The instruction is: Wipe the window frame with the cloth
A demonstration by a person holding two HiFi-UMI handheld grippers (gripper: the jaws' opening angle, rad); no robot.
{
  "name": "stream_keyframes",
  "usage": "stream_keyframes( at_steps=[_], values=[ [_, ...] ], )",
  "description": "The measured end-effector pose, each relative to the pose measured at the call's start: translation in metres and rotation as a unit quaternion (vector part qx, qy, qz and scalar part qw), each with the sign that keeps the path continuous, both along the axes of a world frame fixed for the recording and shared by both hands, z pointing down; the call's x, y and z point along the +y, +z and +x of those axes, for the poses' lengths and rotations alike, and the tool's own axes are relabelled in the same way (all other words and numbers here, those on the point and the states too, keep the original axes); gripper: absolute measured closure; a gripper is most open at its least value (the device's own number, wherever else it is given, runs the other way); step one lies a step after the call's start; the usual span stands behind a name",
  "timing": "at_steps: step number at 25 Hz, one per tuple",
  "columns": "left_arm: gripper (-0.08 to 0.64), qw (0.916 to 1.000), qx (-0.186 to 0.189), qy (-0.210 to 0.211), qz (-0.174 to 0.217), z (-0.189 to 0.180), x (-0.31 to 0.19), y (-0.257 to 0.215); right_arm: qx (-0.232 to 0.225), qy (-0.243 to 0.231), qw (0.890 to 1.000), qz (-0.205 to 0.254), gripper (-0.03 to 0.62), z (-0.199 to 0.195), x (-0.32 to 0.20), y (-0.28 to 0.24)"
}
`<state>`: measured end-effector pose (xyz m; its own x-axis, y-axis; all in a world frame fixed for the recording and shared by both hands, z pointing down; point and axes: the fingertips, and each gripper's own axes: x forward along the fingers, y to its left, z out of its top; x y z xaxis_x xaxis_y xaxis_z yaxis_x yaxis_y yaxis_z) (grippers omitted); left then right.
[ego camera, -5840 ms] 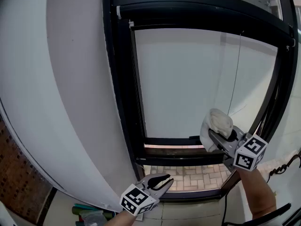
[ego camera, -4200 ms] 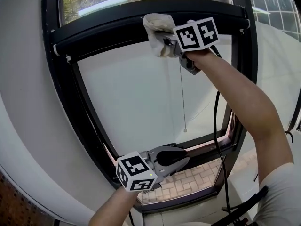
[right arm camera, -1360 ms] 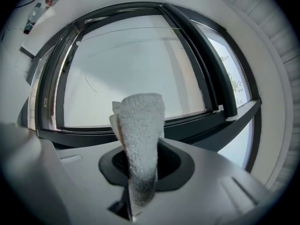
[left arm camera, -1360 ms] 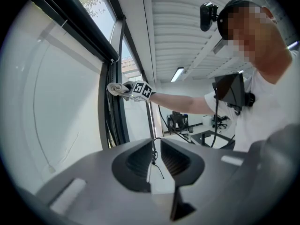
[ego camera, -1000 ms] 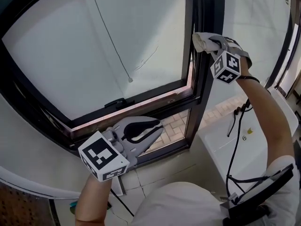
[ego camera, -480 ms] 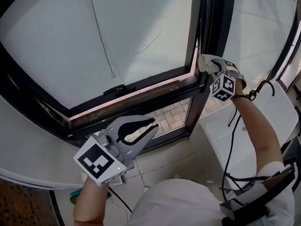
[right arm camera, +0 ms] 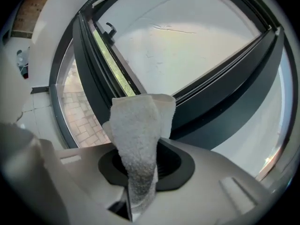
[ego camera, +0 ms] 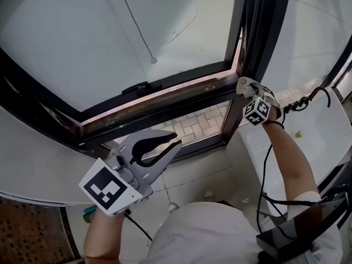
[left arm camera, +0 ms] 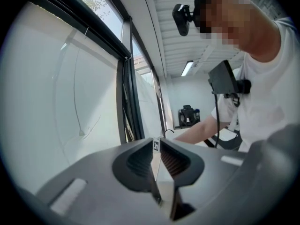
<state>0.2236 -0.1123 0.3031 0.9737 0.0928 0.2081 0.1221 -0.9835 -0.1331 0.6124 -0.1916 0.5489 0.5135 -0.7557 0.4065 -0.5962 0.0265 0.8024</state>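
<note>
**sillwiper:** Where's the cloth (right arm camera: 137, 135) in this one?

**framefan:** It's in your right tongs (ego camera: 246, 88), clamped tight. The jaws are closed on its lower end and the rest sticks out past the tips. Its long axis runs straight along the tongs' own line, with the free end pointing at the black window frame (right arm camera: 225, 93). In the right gripper view the top edge flops over to the right.

**sillwiper:** Whereabouts on the frame, though?

**framefan:** In the head view it's low down on the right side, at the foot of the vertical post (ego camera: 258, 32) where that meets the bottom rail (ego camera: 165, 99). The cloth pokes up and left from your marker cube (ego camera: 255, 111) and sits right against the post. I can't tell if it's actually pressing on it.

**sillwiper:** Is the left hand doing anything?

**framefan:** Nope. Your left tongs (ego camera: 175, 144) hang well apart from the cloth, lower left in the head view, in front of the bottom pane with the brick paving (ego camera: 201, 126) showing through it. The jaws are pretty much together, with just a thin slit between them and nothing in there. They point up and right toward the bottom rail, and the left gripper view shows them off the window.
</note>
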Motion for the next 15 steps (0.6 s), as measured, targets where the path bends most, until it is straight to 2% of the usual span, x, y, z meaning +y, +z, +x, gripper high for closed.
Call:
stream_keyframes(
  at_steps=[4,7,9,12,13,15],
  values=[
    [0.491,1.0,-0.002,-0.009,0.001,0.0,-0.004,0.001,-0.049,0.015,0.998,0.034,0.517,-0.001,0.0,0.003],
    [0.492,0.9999,-0.002,-0.014,0.005,-0.002,-0.005,0.001,-0.124,0.042,0.989,0.064,0.517,-0.002,0.003,0.01],
    [0.491,0.9998,-0.001,-0.017,0.007,-0.007,-0.006,-0.001,-0.184,0.066,0.976,0.096,0.517,-0.008,0.002,0.012],
    [0.491,0.9997,-0.003,-0.025,0.008,-0.018,-0.01,-0.002,-0.262,0.093,0.95,0.142,0.517,-0.022,-0.004,0.014],
    [0.491,0.9996,-0.003,-0.027,0.009,-0.022,-0.011,-0.002,-0.282,0.099,0.942,0.153,0.517,-0.028,-0.008,0.016],
    [0.491,0.9994,-0.002,-0.032,0.013,-0.032,-0.012,-0.002,-0.306,0.103,0.932,0.164,0.517,-0.04,-0.015,0.021]
  ],
)
